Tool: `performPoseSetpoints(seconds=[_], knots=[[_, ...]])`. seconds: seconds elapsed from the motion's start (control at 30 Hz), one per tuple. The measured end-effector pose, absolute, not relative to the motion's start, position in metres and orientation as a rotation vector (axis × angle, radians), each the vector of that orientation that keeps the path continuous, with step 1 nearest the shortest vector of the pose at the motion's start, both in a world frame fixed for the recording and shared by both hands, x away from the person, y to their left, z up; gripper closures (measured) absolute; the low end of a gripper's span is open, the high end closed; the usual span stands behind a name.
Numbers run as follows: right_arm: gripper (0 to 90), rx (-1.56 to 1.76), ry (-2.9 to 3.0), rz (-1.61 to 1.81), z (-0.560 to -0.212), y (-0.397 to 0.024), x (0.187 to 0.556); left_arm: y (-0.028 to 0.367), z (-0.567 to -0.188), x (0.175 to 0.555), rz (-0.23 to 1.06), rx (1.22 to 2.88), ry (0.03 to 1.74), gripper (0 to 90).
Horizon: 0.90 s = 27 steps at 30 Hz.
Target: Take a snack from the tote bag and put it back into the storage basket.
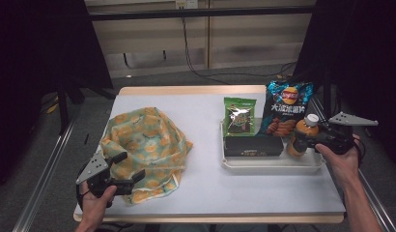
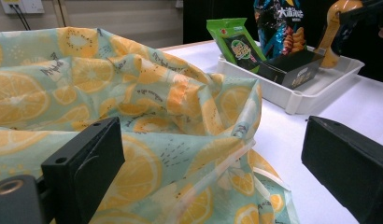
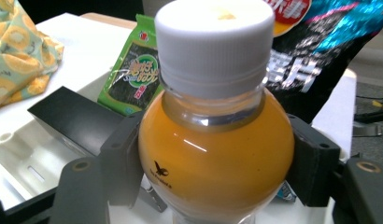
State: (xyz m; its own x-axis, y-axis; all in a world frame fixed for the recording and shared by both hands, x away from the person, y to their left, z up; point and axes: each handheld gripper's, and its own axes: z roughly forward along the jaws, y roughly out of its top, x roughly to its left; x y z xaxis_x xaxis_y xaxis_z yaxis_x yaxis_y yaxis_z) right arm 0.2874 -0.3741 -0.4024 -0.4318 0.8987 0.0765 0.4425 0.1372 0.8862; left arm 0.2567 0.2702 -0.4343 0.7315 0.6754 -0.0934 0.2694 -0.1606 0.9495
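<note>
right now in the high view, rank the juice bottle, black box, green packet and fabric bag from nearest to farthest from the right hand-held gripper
1. juice bottle, between the right hand-held gripper jaws
2. black box, in the tray, just left
3. green packet, tray's back left
4. fabric bag, far left of the table

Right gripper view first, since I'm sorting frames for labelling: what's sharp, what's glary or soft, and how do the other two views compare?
Right gripper view: the juice bottle is close, with small glints on its shoulder; the chip bag behind is soft. Left gripper view: the orange-print cloth bag is crisp, the near claw pads blurred. High view: the white table is evenly lit, the surroundings very dark.
</note>
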Motion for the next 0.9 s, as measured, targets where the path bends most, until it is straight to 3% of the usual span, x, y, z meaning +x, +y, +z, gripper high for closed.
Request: performPoseSetpoints(seconds=[0.77, 0.9], knots=[[30.0, 1.220, 1.989, 1.248, -0.421, -0.374, 0.292, 0.270, -0.434, 0.257, 0.426, 1.744, 0.750, 5.5], [23.8, 1.236, 1.981, 1.250, -0.422, -0.373, 0.291, 0.270, -0.435, 0.257, 0.424, 1.741, 0.758, 5.5]])
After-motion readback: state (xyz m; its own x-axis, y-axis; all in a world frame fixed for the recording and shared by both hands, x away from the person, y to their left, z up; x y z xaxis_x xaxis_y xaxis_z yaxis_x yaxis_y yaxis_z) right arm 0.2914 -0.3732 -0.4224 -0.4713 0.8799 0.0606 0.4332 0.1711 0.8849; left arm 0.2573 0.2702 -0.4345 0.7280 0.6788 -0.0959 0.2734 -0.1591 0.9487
